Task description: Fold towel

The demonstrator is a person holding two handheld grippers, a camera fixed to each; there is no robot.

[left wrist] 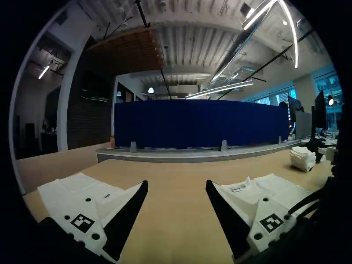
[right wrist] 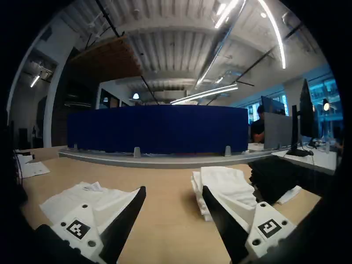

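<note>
My left gripper (left wrist: 176, 185) is open just above the wooden table (left wrist: 176, 220), with nothing between its fingers. A flat white towel (left wrist: 70, 187) lies behind its left finger. Another white towel (left wrist: 268, 185), with a small tag, lies behind its right finger. A stack of folded white towels (left wrist: 302, 158) sits at the far right. My right gripper (right wrist: 173, 188) is also open and holds nothing. Behind its left finger lies a flat white towel (right wrist: 81, 191). The folded white stack (right wrist: 222, 178) stands just beyond its right finger.
A pile of folded black cloths (right wrist: 275, 176) sits right of the white stack. A blue divider (left wrist: 198, 123) on a grey rail closes off the table's far edge. Monitors (right wrist: 303, 114) and a seated person (right wrist: 258, 123) are at the right. Papers (right wrist: 33, 168) lie far left.
</note>
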